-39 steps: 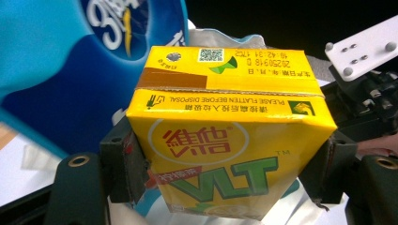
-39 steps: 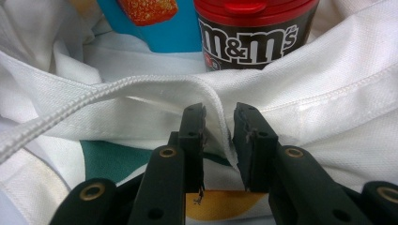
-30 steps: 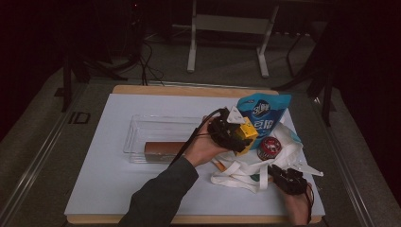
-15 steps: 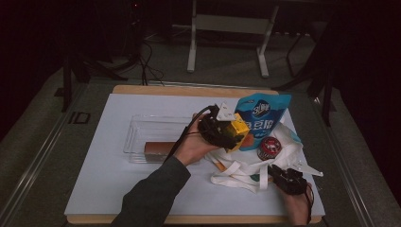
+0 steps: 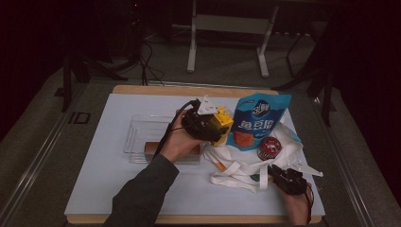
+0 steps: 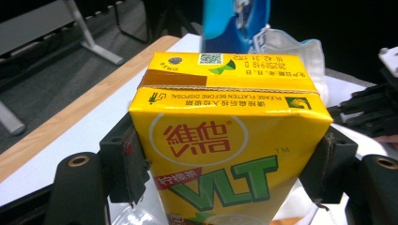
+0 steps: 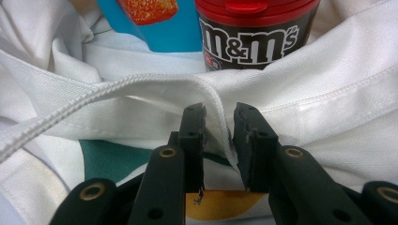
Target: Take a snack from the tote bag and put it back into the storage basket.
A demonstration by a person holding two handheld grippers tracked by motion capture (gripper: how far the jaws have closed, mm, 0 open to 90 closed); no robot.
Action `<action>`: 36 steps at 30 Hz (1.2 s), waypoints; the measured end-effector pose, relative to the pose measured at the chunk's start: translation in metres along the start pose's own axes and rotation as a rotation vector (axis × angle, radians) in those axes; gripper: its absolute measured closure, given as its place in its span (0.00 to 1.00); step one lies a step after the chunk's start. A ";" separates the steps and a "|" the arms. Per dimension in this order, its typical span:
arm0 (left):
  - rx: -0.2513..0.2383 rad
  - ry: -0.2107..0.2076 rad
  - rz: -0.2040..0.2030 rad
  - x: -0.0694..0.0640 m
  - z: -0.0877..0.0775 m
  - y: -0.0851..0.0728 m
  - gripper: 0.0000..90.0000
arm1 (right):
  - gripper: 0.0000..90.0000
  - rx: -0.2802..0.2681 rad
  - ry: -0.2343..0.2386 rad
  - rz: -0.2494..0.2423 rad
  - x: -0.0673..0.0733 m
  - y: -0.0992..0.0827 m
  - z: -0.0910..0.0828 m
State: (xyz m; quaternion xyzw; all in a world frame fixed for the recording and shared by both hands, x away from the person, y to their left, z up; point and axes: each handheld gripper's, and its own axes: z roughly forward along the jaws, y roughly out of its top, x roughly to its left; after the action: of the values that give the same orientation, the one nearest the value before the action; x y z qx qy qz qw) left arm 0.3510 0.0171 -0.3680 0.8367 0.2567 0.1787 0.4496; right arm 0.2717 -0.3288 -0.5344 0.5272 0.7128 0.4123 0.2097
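My left gripper (image 5: 209, 125) is shut on a yellow VLT lemon tea carton (image 5: 222, 121), held above the table between the clear tray and the bag. In the left gripper view the carton (image 6: 225, 136) stands upright between both pads (image 6: 126, 161), with the gripper (image 6: 229, 164) clamped on its sides. Near the front right edge, my right gripper (image 5: 287, 179) is shut on a fold of the white tote bag (image 5: 236, 165). In the right gripper view the bag's hem (image 7: 141, 84) runs into the gripper (image 7: 219, 133).
A blue snack pouch (image 5: 259, 120) and a red-lidded M&M's tub (image 5: 269, 147) rest on the bag. A clear plastic tray (image 5: 139, 135) holding a brown bar (image 5: 152, 147) sits left of centre on the white mat (image 5: 94, 179). Table legs and cables lie beyond the far edge.
My left hand has carried the carton leftward, away from the bag and toward the tray. The right hand and the bag have stayed where they were.
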 end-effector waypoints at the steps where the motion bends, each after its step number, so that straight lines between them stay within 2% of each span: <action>1: 0.000 0.005 -0.002 0.002 -0.001 -0.001 0.32 | 0.82 0.001 0.000 0.000 0.000 0.000 0.000; 19: -0.016 0.065 -0.065 0.030 -0.027 -0.023 0.32 | 0.82 0.001 -0.002 -0.003 0.000 0.000 0.000; 21: -0.021 0.078 -0.078 0.035 -0.034 -0.028 0.32 | 0.82 0.000 -0.003 -0.003 0.000 0.000 0.000; 28: -0.032 0.096 -0.119 0.043 -0.040 -0.041 0.32 | 0.82 0.001 -0.004 -0.003 0.001 0.000 0.000; 36: -0.013 0.148 -0.123 0.052 -0.046 -0.053 0.32 | 0.82 0.002 -0.003 -0.002 0.001 0.000 0.000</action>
State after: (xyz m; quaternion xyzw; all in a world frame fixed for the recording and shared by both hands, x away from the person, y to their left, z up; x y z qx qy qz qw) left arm 0.3536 0.1027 -0.3851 0.8009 0.3387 0.2140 0.4451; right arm 0.2713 -0.3281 -0.5343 0.5275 0.7133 0.4106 0.2106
